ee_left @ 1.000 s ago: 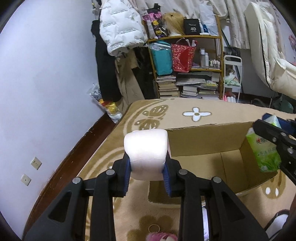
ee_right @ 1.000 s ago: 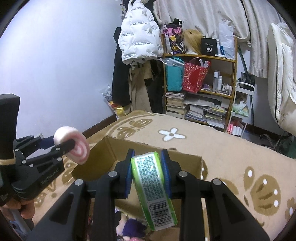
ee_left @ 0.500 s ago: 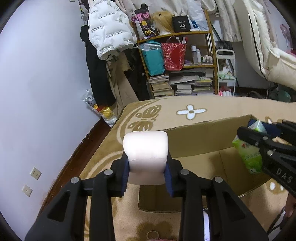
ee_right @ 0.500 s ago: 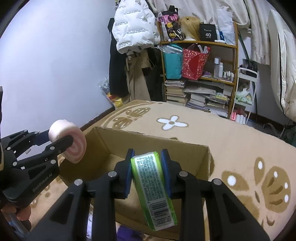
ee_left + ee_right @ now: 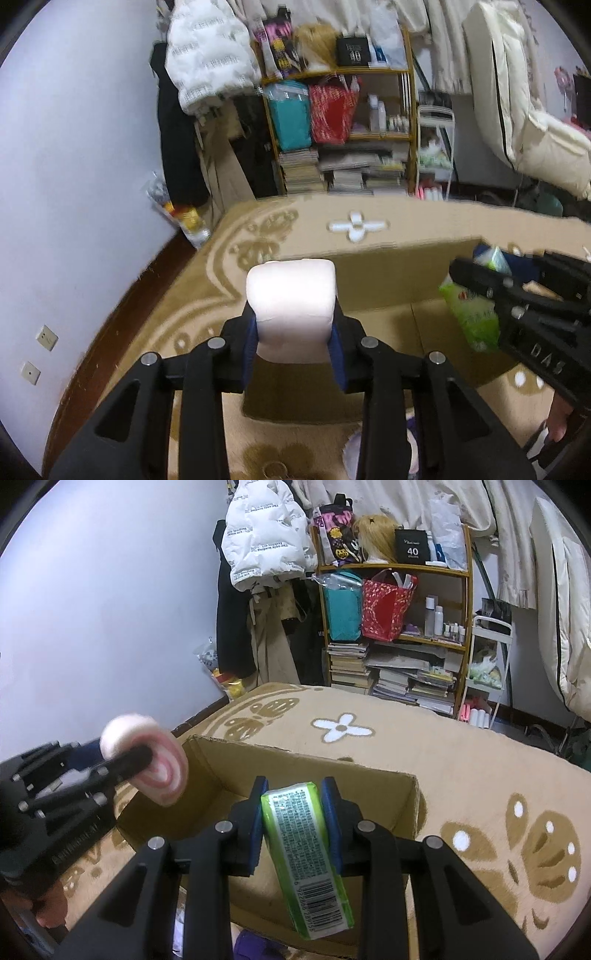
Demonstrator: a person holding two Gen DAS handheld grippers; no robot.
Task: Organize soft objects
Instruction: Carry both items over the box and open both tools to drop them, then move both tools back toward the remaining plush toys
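Observation:
My left gripper [image 5: 291, 332] is shut on a soft pink-and-white roll [image 5: 291, 295], held in the air just before the near left corner of an open cardboard box [image 5: 388, 280]. The right wrist view shows the same roll [image 5: 162, 775] in the left gripper [image 5: 144, 755] beside the box's left end. My right gripper [image 5: 295, 812] is shut on a green tissue pack [image 5: 306, 849] that hangs tilted over the box [image 5: 258, 771]. From the left wrist view, the right gripper [image 5: 476, 280] holds that pack [image 5: 472, 314] above the box's right part.
The box sits on a beige carpet [image 5: 480, 775] with flower patterns. Behind it stand a shelf [image 5: 395, 627] with bags and books, and hanging coats [image 5: 266, 546]. Purple soft things [image 5: 255, 941] lie below the grippers. A hand [image 5: 48, 915] holds the left gripper.
The right gripper with the green pack has sunk a little and come further over the box. The left gripper with the roll has barely shifted.

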